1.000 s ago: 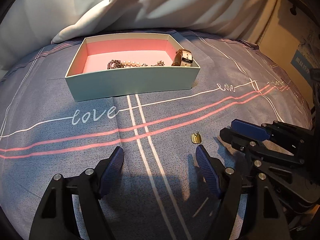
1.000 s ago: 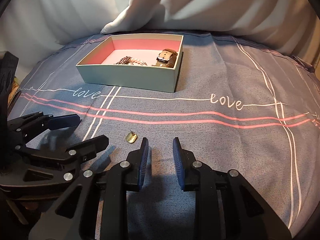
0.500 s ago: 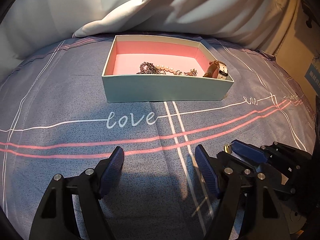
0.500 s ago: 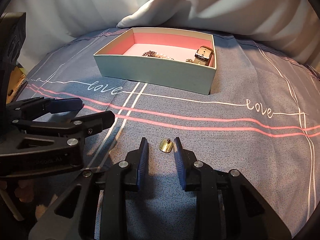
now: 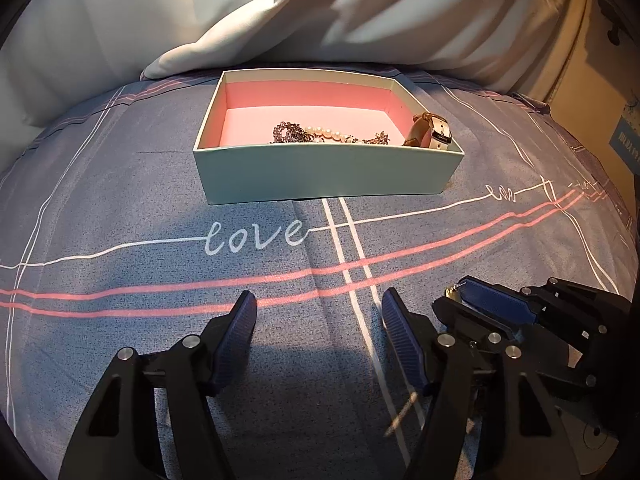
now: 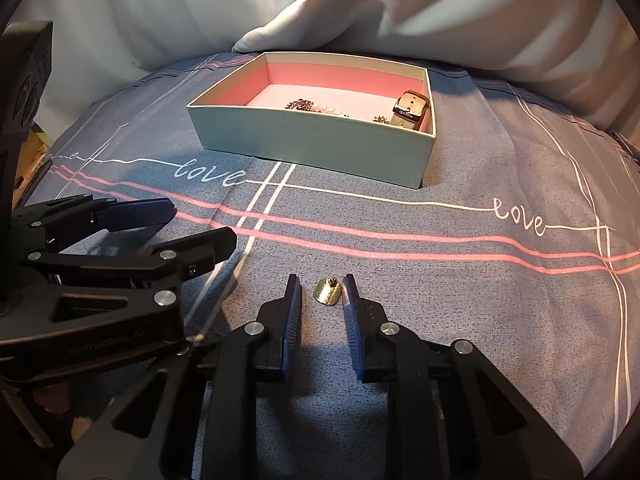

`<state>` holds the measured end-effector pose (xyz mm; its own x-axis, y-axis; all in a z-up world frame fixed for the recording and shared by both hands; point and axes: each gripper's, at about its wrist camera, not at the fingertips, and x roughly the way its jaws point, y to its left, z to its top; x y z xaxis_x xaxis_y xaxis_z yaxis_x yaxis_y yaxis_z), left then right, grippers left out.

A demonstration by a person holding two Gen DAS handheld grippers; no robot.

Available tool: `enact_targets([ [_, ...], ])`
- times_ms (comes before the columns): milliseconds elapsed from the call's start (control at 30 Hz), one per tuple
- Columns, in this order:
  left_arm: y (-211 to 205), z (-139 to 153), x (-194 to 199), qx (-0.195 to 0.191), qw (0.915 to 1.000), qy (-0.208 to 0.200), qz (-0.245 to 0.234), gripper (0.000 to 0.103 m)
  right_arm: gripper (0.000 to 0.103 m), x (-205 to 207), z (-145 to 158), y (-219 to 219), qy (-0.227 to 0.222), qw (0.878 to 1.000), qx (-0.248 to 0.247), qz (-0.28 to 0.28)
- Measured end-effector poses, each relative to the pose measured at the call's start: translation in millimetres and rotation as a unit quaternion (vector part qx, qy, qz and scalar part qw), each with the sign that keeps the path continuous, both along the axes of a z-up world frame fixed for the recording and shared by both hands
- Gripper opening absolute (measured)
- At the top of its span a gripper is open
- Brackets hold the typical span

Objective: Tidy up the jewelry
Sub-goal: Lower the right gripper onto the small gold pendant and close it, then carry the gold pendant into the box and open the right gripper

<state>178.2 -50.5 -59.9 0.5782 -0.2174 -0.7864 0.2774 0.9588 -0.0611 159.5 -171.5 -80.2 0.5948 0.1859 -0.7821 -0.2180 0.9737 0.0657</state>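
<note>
A small gold earring [image 6: 329, 293] lies on the blue bedspread between the fingertips of my right gripper [image 6: 320, 294], which is open with a narrow gap and not touching it. In the left wrist view only a sliver of the earring [image 5: 452, 293] shows by the right gripper [image 5: 460, 300]. My left gripper [image 5: 318, 316] is open wide and empty over the bedspread; it also shows at the left of the right wrist view [image 6: 192, 224]. A pale green box [image 5: 320, 176] with a pink lining holds a watch [image 5: 434, 132] and a pearl and chain bracelet [image 5: 320, 134]; the box [image 6: 304, 140] stands beyond both grippers.
White bedding [image 5: 280, 20] is piled behind the box. A cardboard carton [image 5: 600, 92] stands off the bed's right edge. The bedspread [image 6: 480, 280] has pink and white lines and the word "love".
My right gripper moved left and forward until its fingertips straddle the earring. My left gripper swung left, so the box shifted right in its view.
</note>
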Motion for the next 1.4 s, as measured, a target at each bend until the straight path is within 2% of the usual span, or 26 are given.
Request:
enact_targets([
  [67, -2, -2, 0, 0.012, 0.9999, 0.001, -0.003, 0.034, 0.015, -1, 0, 2, -0.001, 1.0, -0.001, 0.007],
  [133, -3, -3, 0, 0.018, 0.9998, 0.001, -0.002, 0.021, 0.014, -1, 0, 3, 0.0, 1.0, 0.003, 0.011],
  [167, -3, -3, 0, 0.018, 0.9998, 0.001, -0.004, 0.006, 0.014, -1, 1, 4, 0.0, 1.0, 0.006, 0.011],
  [200, -3, -4, 0, 0.019, 0.9998, 0.002, -0.006, 0.004, 0.014, -1, 1, 3, 0.001, 1.0, 0.01, 0.012],
  [500, -3, -2, -3, 0.02, 0.9998, 0.001, -0.002, 0.002, 0.014, -6, 12, 3, -0.008, 1.0, 0.019, 0.011],
  [733, -1, 20, 6, 0.006, 0.9999, -0.016, 0.0, 0.002, 0.014, 3, 40, 3, -0.041, 0.999, 0.018, 0.016],
  [933, 0, 60, 39, -0.001, 0.9981, -0.06, 0.015, 0.002, 0.014, 39, 77, 4, -0.082, 0.997, 0.0, 0.016],
  [1033, -5, 79, 62, 0.001, 0.9967, -0.078, 0.019, 0.002, 0.014, 68, 90, 3, -0.085, 0.996, -0.003, 0.007],
  [1233, -9, 91, 112, -0.009, 0.9977, -0.059, 0.032, 0.002, 0.014, 122, 87, 5, -0.055, 0.998, -0.018, -0.004],
  [1400, -8, 82, 130, -0.014, 0.9979, -0.045, 0.043, 0.002, 0.014, 136, 81, 5, -0.044, 0.999, -0.02, -0.008],
])
